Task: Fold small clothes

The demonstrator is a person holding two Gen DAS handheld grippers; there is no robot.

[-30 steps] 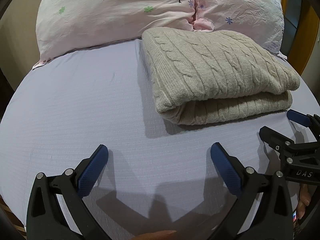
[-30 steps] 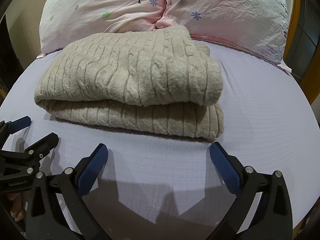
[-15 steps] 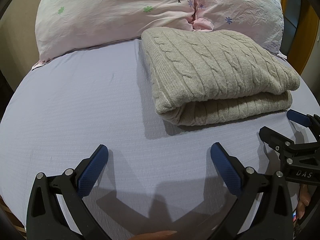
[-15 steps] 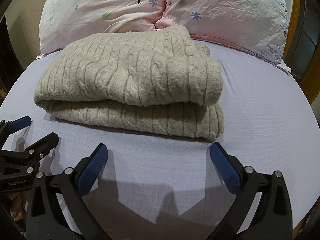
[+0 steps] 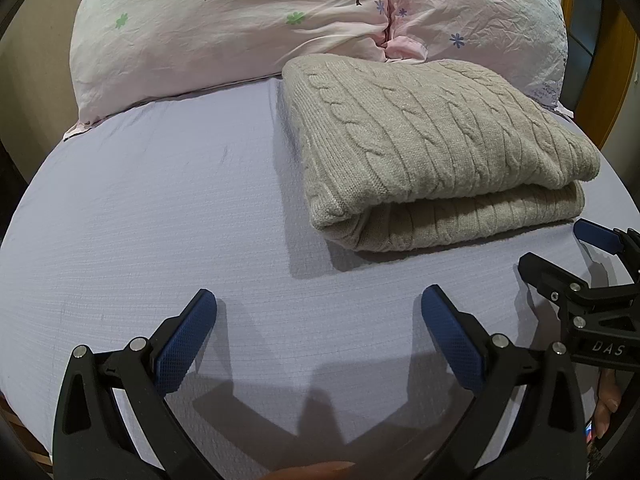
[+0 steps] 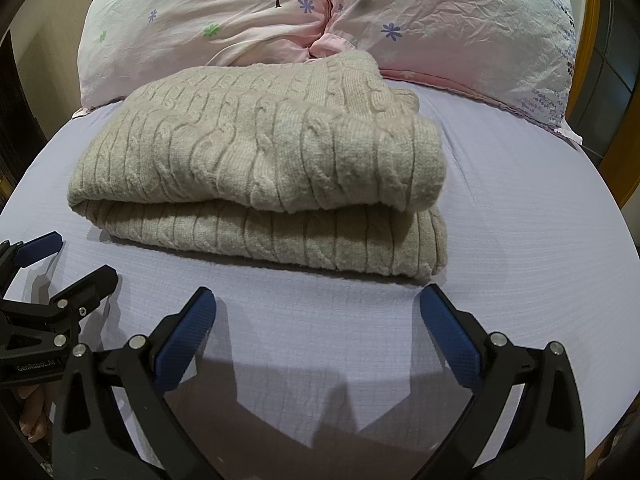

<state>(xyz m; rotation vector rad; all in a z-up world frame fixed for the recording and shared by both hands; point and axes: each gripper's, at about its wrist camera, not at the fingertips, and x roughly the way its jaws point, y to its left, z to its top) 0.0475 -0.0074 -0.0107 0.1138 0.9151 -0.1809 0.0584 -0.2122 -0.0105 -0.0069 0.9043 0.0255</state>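
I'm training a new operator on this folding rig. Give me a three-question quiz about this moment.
1. True or false: the left gripper holds the sweater.
2. What lies just behind the sweater?
A. pillows
B. a basket
C. a towel
3. Fill in: both grippers' fingers are ____.

Key:
1. False; it is open over the bedsheet, apart from the sweater.
2. A, the pink pillows.
3. Open; the right gripper grips nothing either.
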